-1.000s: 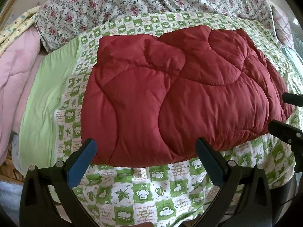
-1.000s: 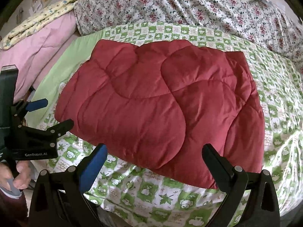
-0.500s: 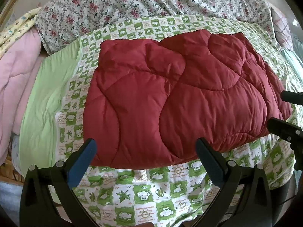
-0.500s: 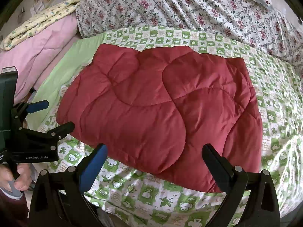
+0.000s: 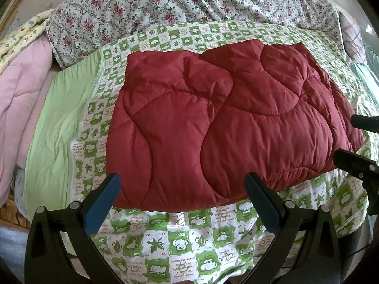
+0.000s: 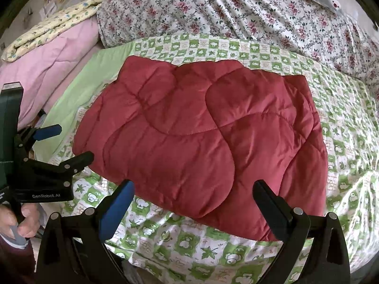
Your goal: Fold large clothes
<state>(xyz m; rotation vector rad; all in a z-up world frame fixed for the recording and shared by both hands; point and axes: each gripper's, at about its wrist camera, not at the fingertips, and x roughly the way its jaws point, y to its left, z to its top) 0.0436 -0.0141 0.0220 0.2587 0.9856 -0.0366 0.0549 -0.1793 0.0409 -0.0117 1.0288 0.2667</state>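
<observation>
A dark red quilted padded garment (image 5: 225,127) lies folded into a thick rectangle on the green-and-white patterned bed sheet (image 5: 182,239). It also shows in the right wrist view (image 6: 206,142). My left gripper (image 5: 181,187) is open and empty, hovering just short of the garment's near edge. My right gripper (image 6: 193,193) is open and empty, near the garment's near right part. The left gripper also appears at the left edge of the right wrist view (image 6: 68,144), and the right one (image 5: 355,139) at the right edge of the left wrist view.
A floral quilt (image 6: 236,14) is heaped behind the garment. A pink quilt (image 6: 47,64) with a yellow patterned blanket (image 6: 54,23) on it lies at the left. A plain green strip of sheet (image 5: 59,123) borders the bed's left side.
Both grippers have drawn back a little from the garment, so it sits slightly farther away in both views. Both stay open; the garment has not moved.
</observation>
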